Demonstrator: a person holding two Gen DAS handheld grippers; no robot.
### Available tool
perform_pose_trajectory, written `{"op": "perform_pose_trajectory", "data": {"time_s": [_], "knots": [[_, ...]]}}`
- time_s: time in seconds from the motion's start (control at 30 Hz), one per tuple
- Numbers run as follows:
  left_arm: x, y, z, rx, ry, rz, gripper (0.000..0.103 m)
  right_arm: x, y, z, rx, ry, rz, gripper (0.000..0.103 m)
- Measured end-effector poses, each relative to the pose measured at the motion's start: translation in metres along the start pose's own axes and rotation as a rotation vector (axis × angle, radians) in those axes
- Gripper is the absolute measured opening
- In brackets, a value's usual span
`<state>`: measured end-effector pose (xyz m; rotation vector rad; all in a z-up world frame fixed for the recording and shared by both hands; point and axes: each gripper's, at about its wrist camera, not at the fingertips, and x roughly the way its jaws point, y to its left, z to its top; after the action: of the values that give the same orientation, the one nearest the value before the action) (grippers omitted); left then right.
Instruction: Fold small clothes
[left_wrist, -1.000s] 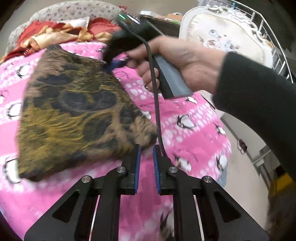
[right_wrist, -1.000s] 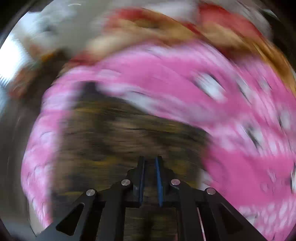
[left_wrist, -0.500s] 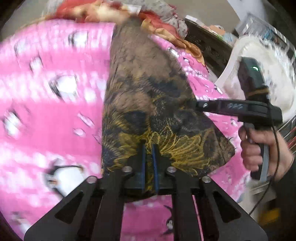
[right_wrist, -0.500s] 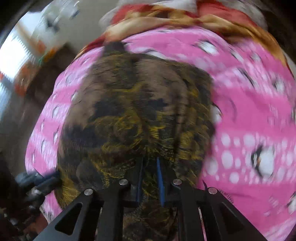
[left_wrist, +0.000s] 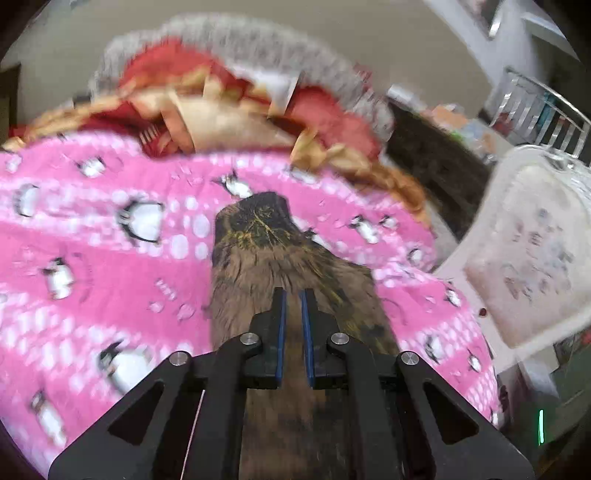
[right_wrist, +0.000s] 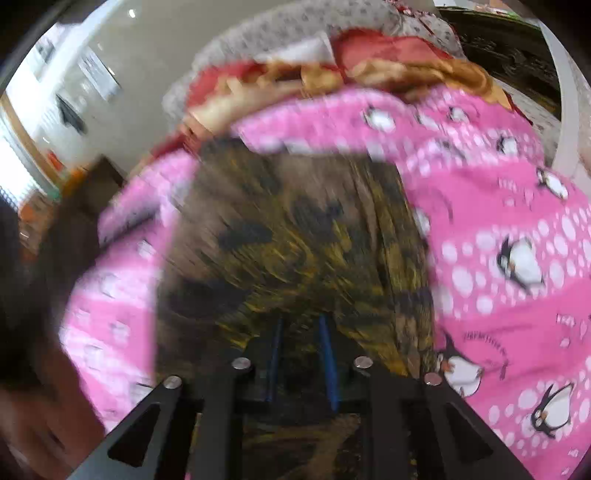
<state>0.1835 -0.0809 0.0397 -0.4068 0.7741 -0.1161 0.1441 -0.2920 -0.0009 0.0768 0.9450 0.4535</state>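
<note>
Swung behind the brown garment (left_wrist: 291, 258), left tongs (left_wrist: 291, 306) pinch it

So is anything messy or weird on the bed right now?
Not much. The brown and yellow cloth lies as a long strip on the pink penguin blanket, not yet a neat fold. Behind it, a red and gold cover sits in a crumpled heap. Nothing looks spilled or torn, though both views are blurry.
</note>
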Motion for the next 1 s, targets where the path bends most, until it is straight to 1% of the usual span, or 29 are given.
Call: {"op": "perform_pose_trajectory", "data": {"time_s": [0.03, 0.07, 0.1, 0.13, 0.17, 0.2, 0.23, 0.27, 0.33, 0.4, 0.43, 0.47, 0.5, 0.53, 0.57, 0.6, 0.63, 0.67, 0.73, 0.83, 0.87, 0.93, 0.97, 1.0], "knots": [[0.018, 0.004, 0.003, -0.011, 0.048, 0.019, 0.006, -0.002, 0.003, -0.009, -0.029, -0.046, -0.02, 0.02], [0.045, 0.013, 0.002, -0.033, 0.123, 0.061, 0.006, -0.003, 0.009, -0.015, -0.078, -0.08, -0.051, 0.02], [0.06, 0.021, -0.003, -0.042, 0.159, 0.074, 0.007, -0.002, 0.014, -0.021, -0.126, -0.108, -0.077, 0.021], [0.065, 0.027, -0.008, -0.049, 0.151, 0.052, 0.007, -0.002, 0.019, -0.027, -0.168, -0.14, -0.098, 0.021], [0.063, 0.032, -0.01, -0.06, 0.13, 0.027, 0.007, -0.001, 0.021, -0.032, -0.184, -0.166, -0.11, 0.021], [0.062, 0.034, -0.01, -0.074, 0.129, 0.018, 0.007, -0.002, 0.018, -0.033, -0.18, -0.178, -0.108, 0.022], [0.06, 0.033, -0.009, -0.067, 0.13, 0.026, 0.007, 0.001, 0.013, -0.03, -0.17, -0.177, -0.099, 0.022], [0.053, 0.026, -0.006, -0.036, 0.123, 0.051, 0.007, 0.001, 0.011, -0.029, -0.165, -0.177, -0.092, 0.022], [0.035, 0.017, 0.001, -0.003, 0.073, 0.059, 0.007, 0.0, 0.006, -0.03, -0.15, -0.189, -0.07, 0.022], [0.02, 0.012, 0.014, -0.001, -0.002, 0.031, 0.007, -0.004, 0.005, -0.033, -0.134, -0.195, -0.05, 0.022], [0.02, 0.01, 0.022, -0.001, -0.016, 0.027, 0.01, -0.007, 0.005, -0.035, -0.13, -0.197, -0.042, 0.022], [0.03, 0.01, 0.034, -0.003, -0.015, 0.045, 0.012, -0.006, 0.004, -0.035, -0.127, -0.197, -0.039, 0.022], [0.04, 0.012, 0.04, -0.009, 0.005, 0.064, 0.012, -0.007, 0.004, -0.034, -0.128, -0.198, -0.041, 0.022], [0.054, 0.013, 0.044, -0.014, 0.045, 0.088, 0.012, -0.007, 0.006, -0.035, -0.132, -0.199, -0.046, 0.022], [0.073, 0.016, 0.045, -0.011, 0.103, 0.114, 0.012, -0.007, 0.007, -0.035, -0.136, -0.2, -0.051, 0.022], [0.081, 0.019, 0.046, 0.0, 0.114, 0.115, 0.012, -0.008, 0.008, -0.036, -0.139, -0.201, -0.053, 0.022], [0.082, 0.02, 0.047, 0.018, 0.107, 0.119, 0.012, -0.007, 0.008, -0.036, -0.142, -0.202, -0.055, 0.022], [0.082, 0.018, 0.049, 0.037, 0.118, 0.132, 0.012, -0.007, 0.007, -0.036, -0.14, -0.202, -0.053, 0.022], [0.074, 0.015, 0.053, 0.054, 0.128, 0.129, 0.012, -0.007, 0.005, -0.036, -0.13, -0.204, -0.04, 0.022], [0.045, 0.023, 0.059, 0.038, 0.105, 0.082, 0.012, -0.009, 0.0, -0.036, -0.109, -0.205, -0.01, 0.022], [0.031, 0.029, 0.053, 0.026, 0.087, 0.071, 0.012, -0.009, -0.001, -0.036, -0.105, -0.205, -0.004, 0.022], [0.015, 0.038, 0.041, 0.019, 0.084, 0.057, 0.014, -0.01, -0.003, -0.036, -0.091, -0.2, 0.015, 0.023], [0.007, 0.043, 0.03, 0.014, 0.092, 0.061, 0.021, -0.012, -0.004, -0.034, -0.081, -0.195, 0.027, 0.023], [-0.001, 0.047, 0.019, 0.015, 0.102, 0.055, 0.036, -0.016, -0.004, -0.028, -0.082, -0.172, 0.033, 0.023]]}}
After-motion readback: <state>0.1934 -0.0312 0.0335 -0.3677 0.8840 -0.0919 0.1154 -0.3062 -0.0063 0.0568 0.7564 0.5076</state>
